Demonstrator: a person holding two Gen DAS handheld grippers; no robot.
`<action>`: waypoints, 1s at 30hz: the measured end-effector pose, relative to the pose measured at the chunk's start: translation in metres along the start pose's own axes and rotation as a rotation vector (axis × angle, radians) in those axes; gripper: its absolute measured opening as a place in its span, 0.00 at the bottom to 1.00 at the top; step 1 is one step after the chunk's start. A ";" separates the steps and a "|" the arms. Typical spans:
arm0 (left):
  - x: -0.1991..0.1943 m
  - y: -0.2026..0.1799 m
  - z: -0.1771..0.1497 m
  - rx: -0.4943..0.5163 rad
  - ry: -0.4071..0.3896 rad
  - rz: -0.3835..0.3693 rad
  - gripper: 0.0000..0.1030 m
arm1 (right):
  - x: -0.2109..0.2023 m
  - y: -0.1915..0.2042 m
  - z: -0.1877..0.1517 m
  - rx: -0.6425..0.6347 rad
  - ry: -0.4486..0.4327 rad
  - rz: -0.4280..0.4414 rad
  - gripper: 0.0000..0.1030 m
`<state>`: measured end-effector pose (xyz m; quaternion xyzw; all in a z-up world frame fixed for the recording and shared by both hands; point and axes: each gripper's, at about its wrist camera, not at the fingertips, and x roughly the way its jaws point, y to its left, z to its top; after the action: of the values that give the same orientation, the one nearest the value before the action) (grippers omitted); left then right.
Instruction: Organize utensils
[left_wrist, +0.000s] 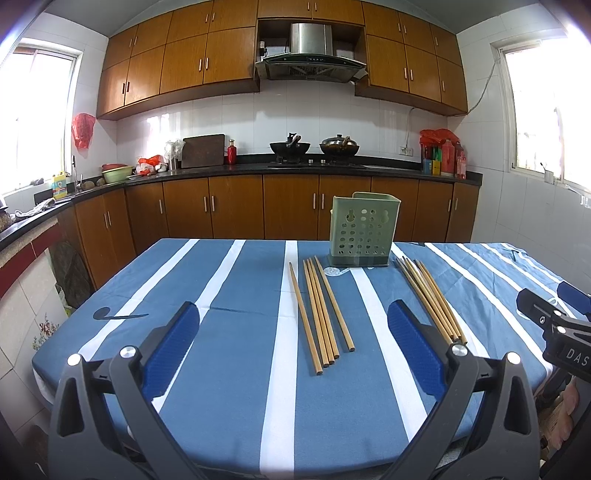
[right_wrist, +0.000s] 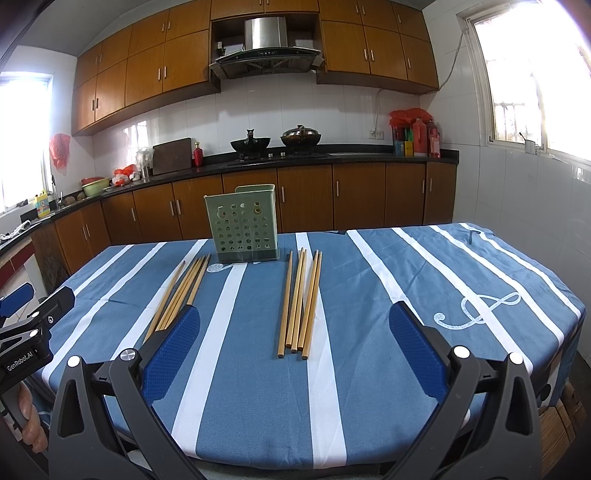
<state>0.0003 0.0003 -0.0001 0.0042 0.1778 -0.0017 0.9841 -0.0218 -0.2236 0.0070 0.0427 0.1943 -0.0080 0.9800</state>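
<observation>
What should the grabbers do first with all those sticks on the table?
Probably lower the right gripper onto the right bunch of chopsticks straight ahead of it. Both it and the left gripper are open and empty, every chopstick still lies flat on the tablecloth, and the green holder stands behind them with none visible inside.

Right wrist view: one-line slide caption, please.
Open right tool hovers over loose wooden chopsticks lying before a perforated green plastic holder on the blue-and-white striped tablecloth.
</observation>
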 end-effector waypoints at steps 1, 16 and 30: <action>0.000 0.000 0.000 0.000 0.000 0.000 0.96 | 0.000 0.000 0.000 0.000 0.000 0.000 0.98; 0.000 0.000 0.000 0.000 0.002 -0.001 0.96 | 0.000 0.000 -0.001 0.001 0.002 0.000 0.98; 0.002 0.001 0.000 -0.004 0.017 0.011 0.96 | 0.003 0.001 -0.002 0.009 0.010 0.003 0.98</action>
<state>0.0019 0.0012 -0.0011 0.0033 0.1860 0.0042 0.9825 -0.0199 -0.2227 0.0044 0.0473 0.1993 -0.0072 0.9788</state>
